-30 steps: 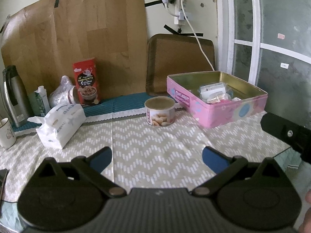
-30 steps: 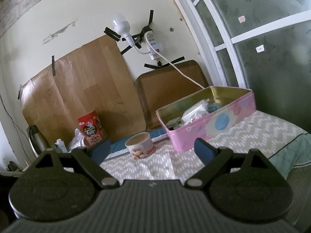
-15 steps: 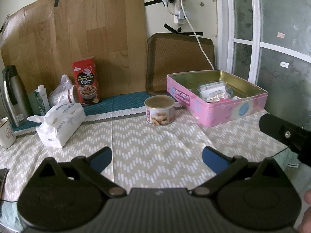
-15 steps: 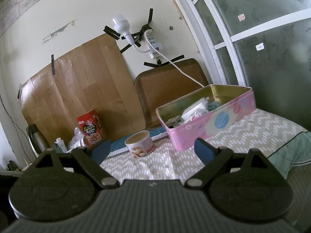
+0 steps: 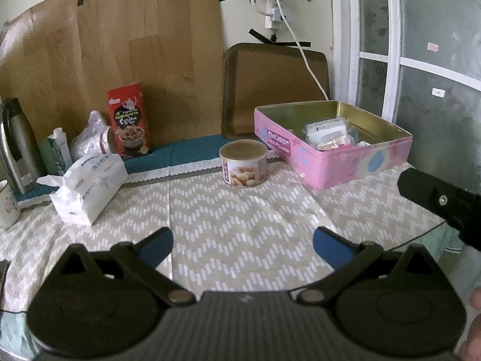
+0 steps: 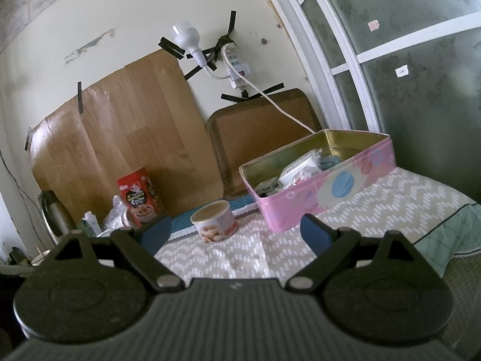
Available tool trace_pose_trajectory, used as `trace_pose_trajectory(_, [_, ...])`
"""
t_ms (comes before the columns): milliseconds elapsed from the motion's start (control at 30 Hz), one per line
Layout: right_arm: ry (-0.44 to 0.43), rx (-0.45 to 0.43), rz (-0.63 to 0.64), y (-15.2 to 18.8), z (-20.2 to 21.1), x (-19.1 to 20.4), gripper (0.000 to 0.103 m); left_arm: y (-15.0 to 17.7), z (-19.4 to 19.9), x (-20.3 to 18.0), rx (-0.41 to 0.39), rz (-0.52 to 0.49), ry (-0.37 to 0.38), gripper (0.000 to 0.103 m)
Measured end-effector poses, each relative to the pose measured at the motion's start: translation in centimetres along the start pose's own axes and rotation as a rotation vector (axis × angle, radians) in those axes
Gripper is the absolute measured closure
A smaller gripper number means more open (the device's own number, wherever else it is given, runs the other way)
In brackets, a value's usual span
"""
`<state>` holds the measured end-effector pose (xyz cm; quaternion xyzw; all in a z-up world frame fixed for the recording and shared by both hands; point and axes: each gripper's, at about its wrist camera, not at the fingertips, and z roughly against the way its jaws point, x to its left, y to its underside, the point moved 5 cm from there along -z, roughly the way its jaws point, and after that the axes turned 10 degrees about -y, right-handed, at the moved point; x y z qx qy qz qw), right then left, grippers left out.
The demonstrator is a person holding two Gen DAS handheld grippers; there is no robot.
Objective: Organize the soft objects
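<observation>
A pink tin box stands open at the right of the table with several soft packets inside; it also shows in the right wrist view. A white tissue pack lies at the left. My left gripper is open and empty above the table's near middle. My right gripper is open and empty, held near the table's front edge; part of it shows at the right of the left wrist view.
A round peanut can stands mid-table, also in the right wrist view. A red snack box, a plastic bag, a steel flask and a mug line the back left. The table edge drops off at right.
The left gripper has drawn back slightly and the right gripper has tilted a little. Both stay open and empty; nothing on the table has moved.
</observation>
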<state>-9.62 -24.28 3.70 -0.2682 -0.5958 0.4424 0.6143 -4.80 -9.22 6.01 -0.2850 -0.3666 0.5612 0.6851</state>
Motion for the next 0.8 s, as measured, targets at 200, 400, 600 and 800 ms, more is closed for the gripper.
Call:
trace_pose_trajectory(200, [0.009,0.018,-0.003,0.1,-1.2,-0.5,0.008,0.2,-1.6,0.0,0.033,0.001,-0.006,0.0])
trace_pose_trajectory(400, [0.021,0.042,0.003,0.6,-3.1,-1.0,0.008,0.4,-3.8,0.3,0.069,0.009,-0.011,0.0])
trace_pose_trajectory(600, [0.04,0.055,0.028,1.3,-4.8,-1.4,0.008,0.5,-6.3,0.9,0.111,0.032,-0.015,0.0])
trace_pose_trajectory(800, [0.045,0.063,0.047,1.8,-6.3,-1.6,0.008,0.8,-8.2,1.2,0.111,0.019,-0.013,0.0])
